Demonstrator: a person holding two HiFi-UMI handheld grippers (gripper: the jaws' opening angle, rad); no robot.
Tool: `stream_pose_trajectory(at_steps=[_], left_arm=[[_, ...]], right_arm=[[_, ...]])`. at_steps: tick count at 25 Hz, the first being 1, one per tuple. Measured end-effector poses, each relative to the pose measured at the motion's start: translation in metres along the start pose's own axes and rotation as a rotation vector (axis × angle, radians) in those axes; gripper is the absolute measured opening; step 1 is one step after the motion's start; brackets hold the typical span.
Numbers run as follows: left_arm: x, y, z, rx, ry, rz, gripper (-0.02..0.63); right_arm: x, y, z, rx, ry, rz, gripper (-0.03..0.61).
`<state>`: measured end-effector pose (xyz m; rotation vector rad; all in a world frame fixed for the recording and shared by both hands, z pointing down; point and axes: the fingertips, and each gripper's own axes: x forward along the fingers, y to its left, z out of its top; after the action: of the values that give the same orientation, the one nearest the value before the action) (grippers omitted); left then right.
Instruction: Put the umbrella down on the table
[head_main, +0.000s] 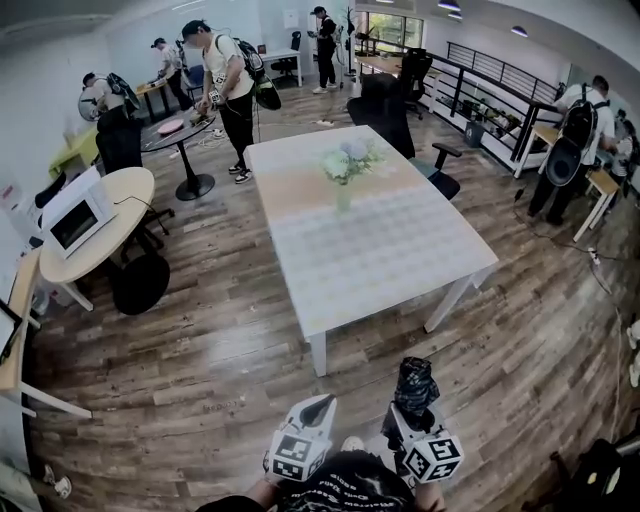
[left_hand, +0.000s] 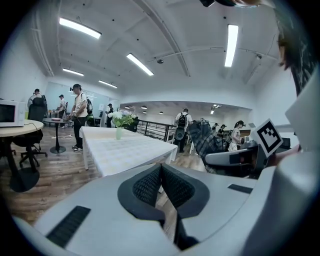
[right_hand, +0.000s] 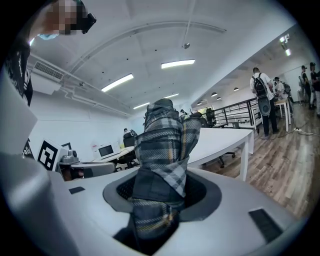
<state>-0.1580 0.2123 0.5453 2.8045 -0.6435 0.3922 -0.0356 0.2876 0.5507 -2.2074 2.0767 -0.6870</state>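
Open-plan office under long strip lights (left_hand: 80, 28), wood-plank floor (head_main: 200, 340) running from wall to wall. At centre stands a large white desk (head_main: 400, 250), its top bare except for a small vase (head_main: 343, 193) of pale flowers (head_main: 345, 160) set toward the far end. A black railing (head_main: 500, 75) lines the far right side of the room. At left, a round desk (head_main: 125, 195) carries a white microwave (head_main: 75, 218), and a dark office chair (head_main: 385, 105) sits beyond the white desk's far end. Several people (head_main: 228, 75), some wearing backpacks, stand around the edges of the room. In the foreground a person holds two grippers over the floor, just short of the white desk's near end. The right gripper (head_main: 412, 412) has its fingers (right_hand: 199, 195) clamped around the lower part of a folded plaid umbrella (head_main: 415, 383), which stands upright out of them, apart from the desk and not yet on it. The left gripper (head_main: 322, 402) is just beside it, its fingers (left_hand: 145, 186) pressed together with nothing between them.
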Motion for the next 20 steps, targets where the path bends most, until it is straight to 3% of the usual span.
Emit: stream_pose_trajectory(at_steps=[5,9,20], left_arm=[[0.045,-0.014,0.015,-0.004,-0.015,0.045,0.019],[0.067,-0.025,0.021,-0.016,-0.02,0.036,0.02],[0.112,-0.019,0.025,-0.044,0.019,0.043,0.02]], right_arm=[[0.011,-0.046,0.02,-0.023,0.001,0.031,0.201],[0.018,-0.074,0.026,-0.011,0.009,0.038,0.201],[0.038,-0.105,0.03,0.014,0.043,0.04,0.201]])
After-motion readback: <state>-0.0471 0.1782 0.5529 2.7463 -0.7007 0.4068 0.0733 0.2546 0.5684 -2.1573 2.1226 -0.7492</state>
